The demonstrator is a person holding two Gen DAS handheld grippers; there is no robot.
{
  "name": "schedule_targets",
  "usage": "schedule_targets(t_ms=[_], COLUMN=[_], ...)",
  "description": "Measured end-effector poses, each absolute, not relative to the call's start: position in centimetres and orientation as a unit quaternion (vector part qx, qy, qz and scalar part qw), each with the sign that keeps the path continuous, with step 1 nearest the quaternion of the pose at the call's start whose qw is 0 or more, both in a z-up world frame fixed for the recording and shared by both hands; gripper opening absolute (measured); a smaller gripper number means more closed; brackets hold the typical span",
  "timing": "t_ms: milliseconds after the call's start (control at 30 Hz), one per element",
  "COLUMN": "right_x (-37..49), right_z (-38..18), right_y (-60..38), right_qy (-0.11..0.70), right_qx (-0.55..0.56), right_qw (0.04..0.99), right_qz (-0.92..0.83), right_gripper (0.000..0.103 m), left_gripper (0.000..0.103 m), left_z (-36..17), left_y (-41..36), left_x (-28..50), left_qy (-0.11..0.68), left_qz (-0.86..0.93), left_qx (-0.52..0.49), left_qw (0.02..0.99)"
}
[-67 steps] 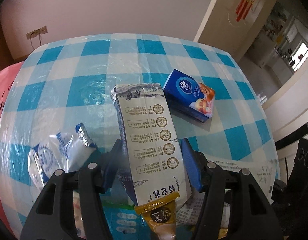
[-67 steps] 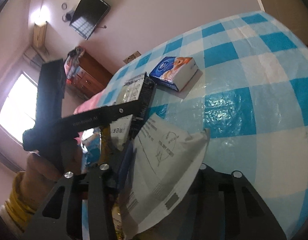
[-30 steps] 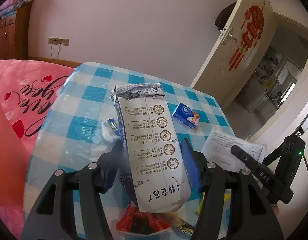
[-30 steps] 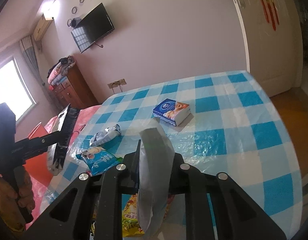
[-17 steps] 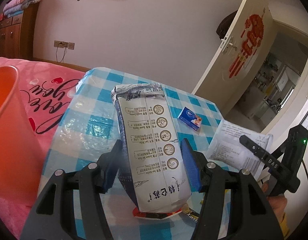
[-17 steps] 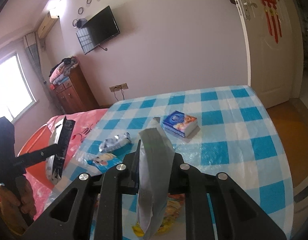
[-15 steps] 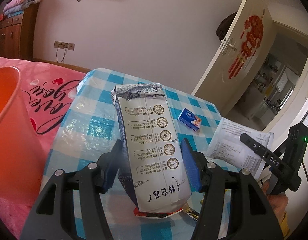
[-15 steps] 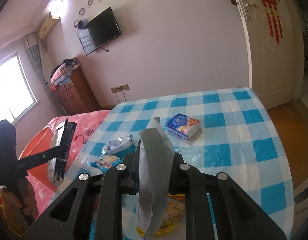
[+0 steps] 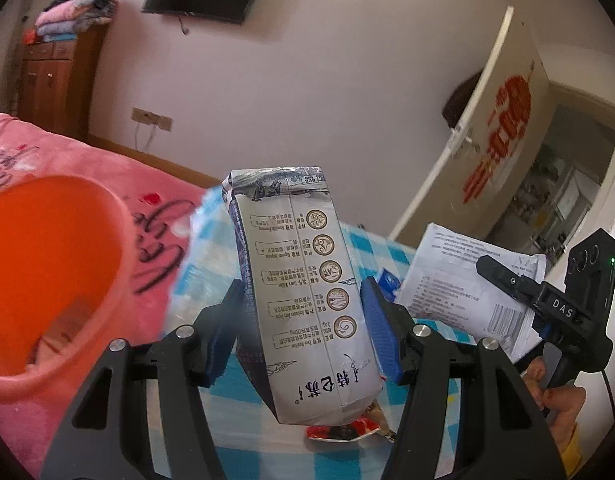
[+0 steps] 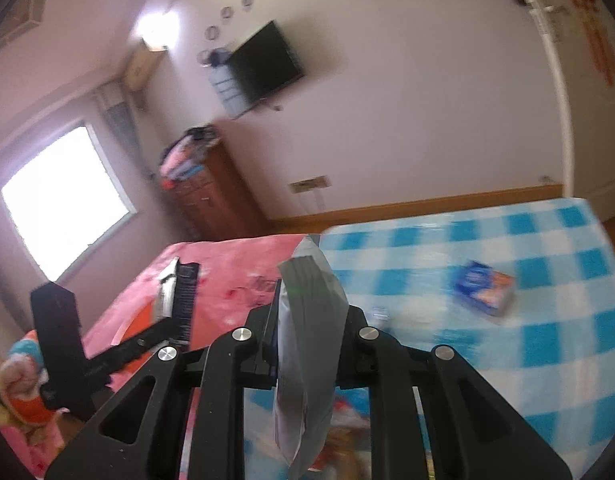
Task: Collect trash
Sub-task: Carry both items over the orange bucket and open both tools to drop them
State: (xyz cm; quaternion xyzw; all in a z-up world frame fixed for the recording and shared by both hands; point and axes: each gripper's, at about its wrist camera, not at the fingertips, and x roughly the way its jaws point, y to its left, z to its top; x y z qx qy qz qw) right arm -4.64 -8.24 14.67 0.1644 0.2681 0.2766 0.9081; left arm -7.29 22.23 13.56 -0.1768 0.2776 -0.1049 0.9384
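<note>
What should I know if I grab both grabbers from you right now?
Left gripper: shut on the milk carton, held up beside the orange bin.
Right gripper: shut on the white wrapper.
Done: both pieces are lifted off the checkered table.
Left: neither piece is dropped in the bin yet. A red wrapper lies on the table below the carton. The blue tissue pack also sits there; it may not be trash.

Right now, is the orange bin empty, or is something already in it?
Not empty: the left wrist view shows something brownish lying low inside the orange bin; it is too blurred to identify.
</note>
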Motion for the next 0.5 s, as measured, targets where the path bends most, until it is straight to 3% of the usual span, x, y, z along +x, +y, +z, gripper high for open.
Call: schedule_targets(t_ms=[500], right_x=[-2.8], right_z=[19.1], right_y=[12.8], right_qy=[0.277], right_qx=[0.112], right_qw=[0.836], right_qz=[0.461], right_gripper=[0.019], left_gripper=[0.06], left_z=[15.1], left_y=[34.3], left_x=[-11.3], left_qy=[0.238], left_qz=[0.054], left_qx=[-0.2], left_qw=[0.949])
